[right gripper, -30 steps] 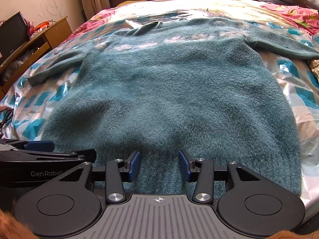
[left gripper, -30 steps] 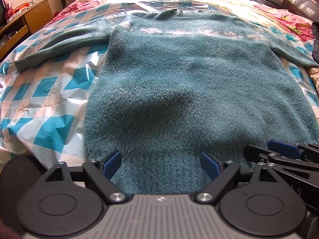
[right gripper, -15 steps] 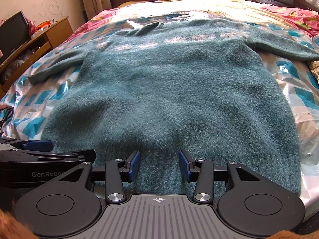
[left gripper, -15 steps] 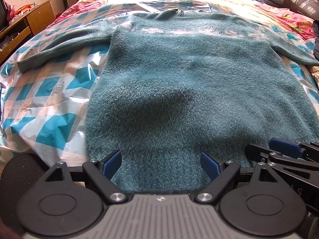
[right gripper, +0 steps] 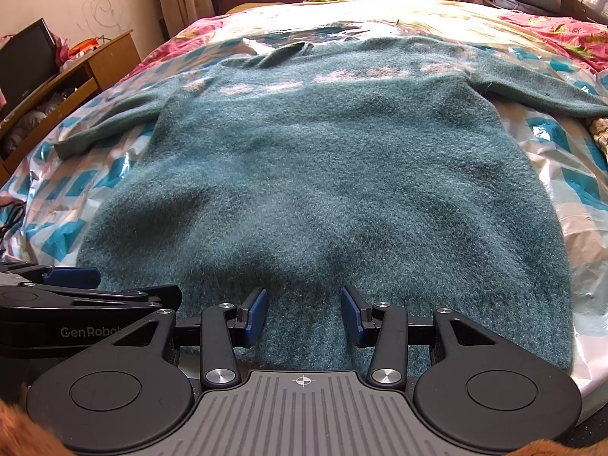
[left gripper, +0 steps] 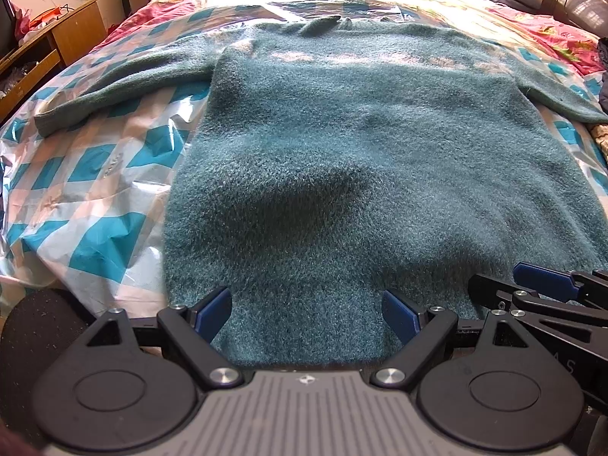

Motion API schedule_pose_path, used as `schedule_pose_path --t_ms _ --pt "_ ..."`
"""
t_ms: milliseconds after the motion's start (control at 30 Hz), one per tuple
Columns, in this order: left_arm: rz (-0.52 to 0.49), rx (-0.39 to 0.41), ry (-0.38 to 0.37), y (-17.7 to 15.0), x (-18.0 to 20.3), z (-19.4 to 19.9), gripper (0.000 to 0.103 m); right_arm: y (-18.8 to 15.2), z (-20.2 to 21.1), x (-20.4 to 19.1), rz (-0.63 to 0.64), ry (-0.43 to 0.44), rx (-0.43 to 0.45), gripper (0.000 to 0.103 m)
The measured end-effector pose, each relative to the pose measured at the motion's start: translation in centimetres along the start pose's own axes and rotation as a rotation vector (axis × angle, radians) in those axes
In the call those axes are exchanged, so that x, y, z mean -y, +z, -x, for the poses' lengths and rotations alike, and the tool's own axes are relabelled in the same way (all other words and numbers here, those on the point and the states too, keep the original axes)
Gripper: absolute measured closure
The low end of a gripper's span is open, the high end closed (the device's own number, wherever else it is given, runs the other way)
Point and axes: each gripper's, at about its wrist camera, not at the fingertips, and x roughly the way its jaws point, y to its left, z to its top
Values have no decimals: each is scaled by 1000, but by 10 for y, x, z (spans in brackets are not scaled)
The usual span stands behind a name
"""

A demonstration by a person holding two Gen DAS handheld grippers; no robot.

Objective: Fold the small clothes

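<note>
Left tongs (left gripper: 306, 309) stood spread wide over the near hem of a teal sweater (left gripper: 361, 159), their blue pads (left gripper: 212, 313) on either side of the knit and not pinching it. Whether the pads brushed the fuzzy pile could not be told. In the right wrist view these same tongs showed at the lower left edge, lying just beside the hem's left corner.

Going rightward, the sweater lay flat and face up on the bed, hem toward the cameras and collar (left gripper: 319, 24) at the far end. Its left sleeve (left gripper: 114, 87) stretched out to the side across a shiny plastic sheet (left gripper: 95, 174) printed with blue and white checks, which covered the bed under the whole garment. A shallow rumple with a dark shadow sat in the lower middle of the body. The right sleeve (right gripper: 543, 89) ran off toward the right edge.

Right tongs (right gripper: 304, 313) were held partly apart, narrower than the left pair, with the hem's middle-right stretch visible between the pads; the pads did not press on it. A pink floral bedspread (right gripper: 562, 34) showed beyond the plastic at the far right, and a wooden desk (right gripper: 106, 60) stood past the bed's left side.
</note>
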Motion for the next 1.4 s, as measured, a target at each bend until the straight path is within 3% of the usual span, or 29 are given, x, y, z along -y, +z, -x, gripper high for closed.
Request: schedule_pose_path --t_ms 1400 --pt "-41 40 55 -3 10 12 12 -6 7 -3 37 -16 31 60"
